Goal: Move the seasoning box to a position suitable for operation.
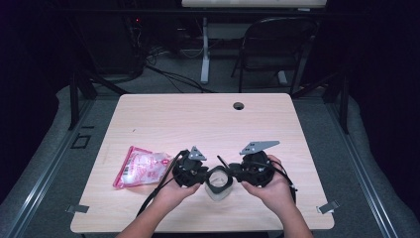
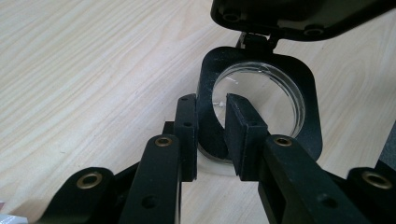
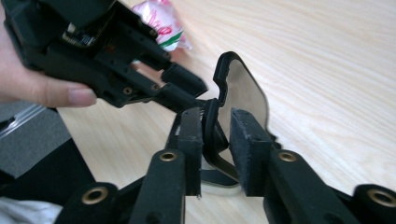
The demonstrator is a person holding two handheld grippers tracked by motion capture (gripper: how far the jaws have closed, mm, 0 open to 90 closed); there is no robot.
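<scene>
One clear cup [image 1: 219, 181] with a black rim sits at lower centre of the bench [image 1: 163, 114]. Two claws grip its rim: left claw [image 1: 202, 174], right claw [image 1: 233, 172]. One pink packet [image 1: 139, 166] lies lower left.

Pale wood-grain rectangular bench [image 1: 163, 116], centre of frame, rounded corners, a round cable hole [image 1: 238, 105] near its far edge. Grey carpeted floor [image 1: 54, 163] surrounding it. Black folding metal chair [image 1: 275, 42], upper right. White metal table leg [image 1: 205, 49], upper centre, black cables [image 1: 168, 74] trailing beside it. Black curtained walls [image 1: 29, 59] at left and right; dim light beyond the bench.
</scene>
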